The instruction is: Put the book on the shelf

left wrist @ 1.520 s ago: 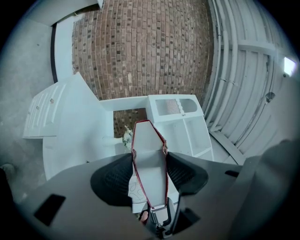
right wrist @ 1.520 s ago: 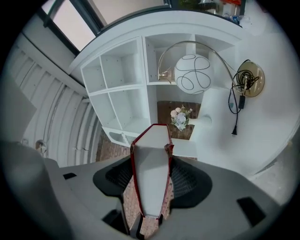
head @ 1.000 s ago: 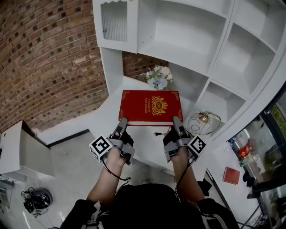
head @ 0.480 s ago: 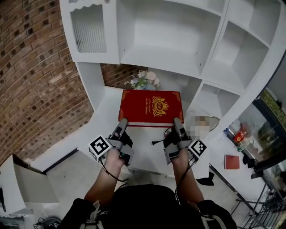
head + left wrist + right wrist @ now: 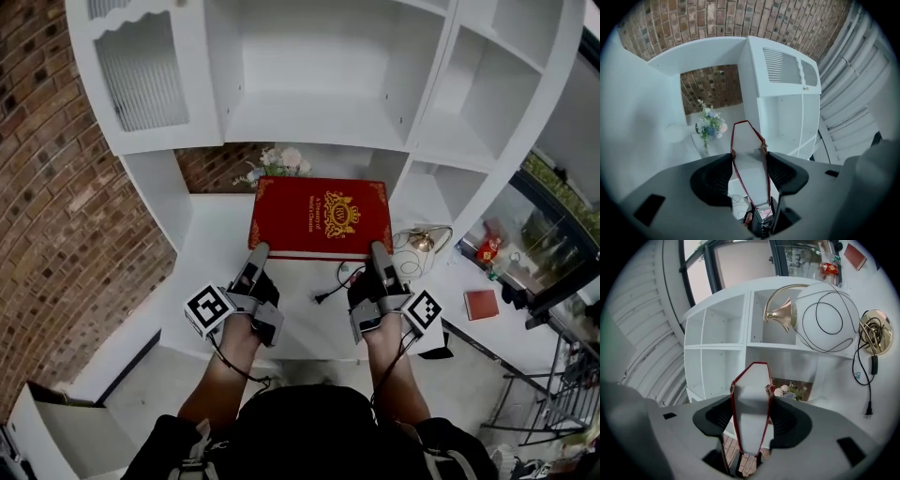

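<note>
A large red book (image 5: 321,217) with a gold crest lies flat and level, held up by its near edge over the white counter (image 5: 216,262). My left gripper (image 5: 258,251) is shut on the near left corner, my right gripper (image 5: 378,251) on the near right corner. In the left gripper view the book's white page edge (image 5: 751,166) stands clamped between both pads of the gripper (image 5: 749,157). The right gripper view shows the same grip, with the book (image 5: 751,413) between the pads of the gripper (image 5: 751,397). The white shelf unit (image 5: 309,131) rises just behind, with a wide open compartment.
A small vase of flowers (image 5: 277,161) stands at the back of the counter in a brick-backed niche. A wire-globe lamp (image 5: 422,246) with a black cord (image 5: 330,289) sits to the right. A small red book (image 5: 481,304) lies lower right. Brick wall (image 5: 56,216) on the left.
The shelf unit has come lower and larger in the head view and the book has drawn nearer to it. Both grippers keep the same hold on the near corners.
</note>
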`<state>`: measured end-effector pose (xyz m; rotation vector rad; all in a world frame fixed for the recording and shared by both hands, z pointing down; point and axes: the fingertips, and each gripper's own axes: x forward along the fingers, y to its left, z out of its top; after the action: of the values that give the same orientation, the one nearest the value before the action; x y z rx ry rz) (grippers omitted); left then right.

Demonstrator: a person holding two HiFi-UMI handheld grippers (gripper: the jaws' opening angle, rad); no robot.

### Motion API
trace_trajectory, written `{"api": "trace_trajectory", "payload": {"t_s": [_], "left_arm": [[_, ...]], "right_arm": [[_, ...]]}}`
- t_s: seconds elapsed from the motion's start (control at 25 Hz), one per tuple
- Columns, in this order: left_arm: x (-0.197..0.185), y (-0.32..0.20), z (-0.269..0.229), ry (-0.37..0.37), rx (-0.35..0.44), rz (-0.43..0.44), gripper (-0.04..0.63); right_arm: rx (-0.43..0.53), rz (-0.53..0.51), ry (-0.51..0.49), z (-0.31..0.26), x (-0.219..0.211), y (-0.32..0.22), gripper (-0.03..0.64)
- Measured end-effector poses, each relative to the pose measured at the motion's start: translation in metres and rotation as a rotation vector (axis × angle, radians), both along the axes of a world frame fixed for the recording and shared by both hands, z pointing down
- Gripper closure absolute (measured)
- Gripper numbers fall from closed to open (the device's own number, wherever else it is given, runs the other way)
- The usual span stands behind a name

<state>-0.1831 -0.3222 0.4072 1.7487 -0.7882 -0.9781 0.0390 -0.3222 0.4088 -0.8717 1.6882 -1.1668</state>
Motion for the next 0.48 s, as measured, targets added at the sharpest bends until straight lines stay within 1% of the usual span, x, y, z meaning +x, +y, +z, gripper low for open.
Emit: {"api": "trace_trajectory", "payload": {"t_s": [0.24, 0.48], "left_arm": [[0.007, -0.006, -0.016, -0.002, 0.054, 0.046, 0.349], [0.013, -0.007, -0.038, -0.004, 0.109, 0.066, 0.348]], "right_arm": [[0.062, 0.051, 0.011, -0.02, 0.007, 0.005, 0.356], [0.122, 0.081, 0.012, -0.042, 0.013, 0.01, 0.356]]}}
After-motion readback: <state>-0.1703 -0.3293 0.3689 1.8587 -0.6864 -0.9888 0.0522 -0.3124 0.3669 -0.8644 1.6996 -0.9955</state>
